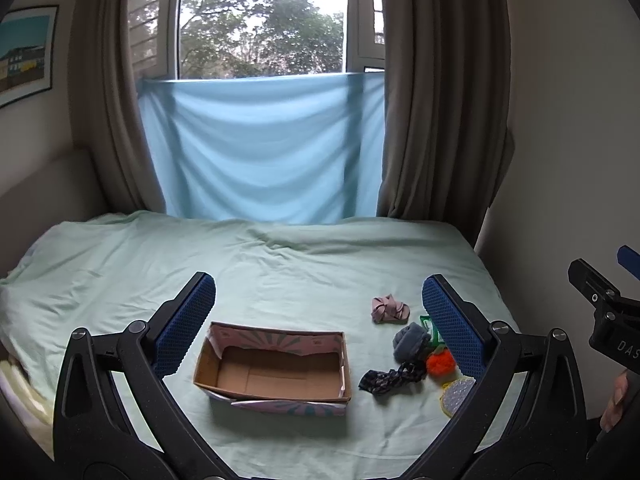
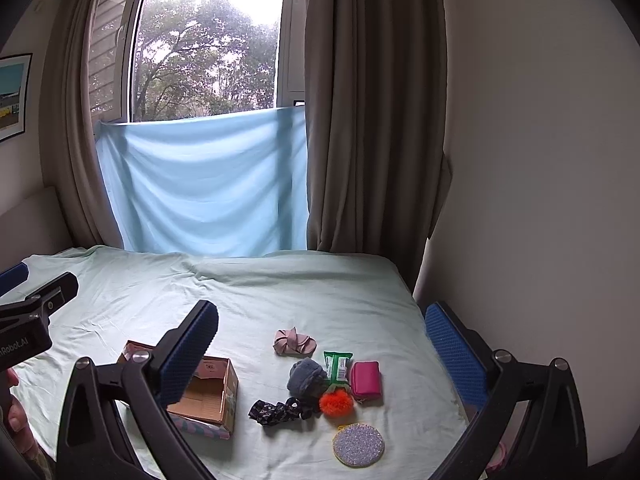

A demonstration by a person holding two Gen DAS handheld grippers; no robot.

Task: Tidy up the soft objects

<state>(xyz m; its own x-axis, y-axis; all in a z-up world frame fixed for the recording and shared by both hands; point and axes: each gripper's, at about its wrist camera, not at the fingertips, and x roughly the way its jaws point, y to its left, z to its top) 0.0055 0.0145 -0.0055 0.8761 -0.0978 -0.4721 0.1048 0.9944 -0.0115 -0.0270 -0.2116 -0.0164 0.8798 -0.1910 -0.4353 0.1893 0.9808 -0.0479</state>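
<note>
Soft items clustered lower centre of right-wrist frame, beside empty box (image 2: 208,392): grey plush (image 2: 306,376), light, compressible, best pinched mid-bulk. Left gripper (image 1: 319,316) and right gripper (image 2: 320,344): fingers spread apart, nothing held.

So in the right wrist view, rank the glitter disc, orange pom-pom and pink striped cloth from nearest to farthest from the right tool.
1. Glitter disc, front, nearest the right tool.
2. Orange pom-pom, middle of the pile.
3. Pink striped cloth, at the back.

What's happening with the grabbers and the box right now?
Left gripper and right gripper open, empty. Cardboard box empty. Soft things beside it, unobstructed.
</note>
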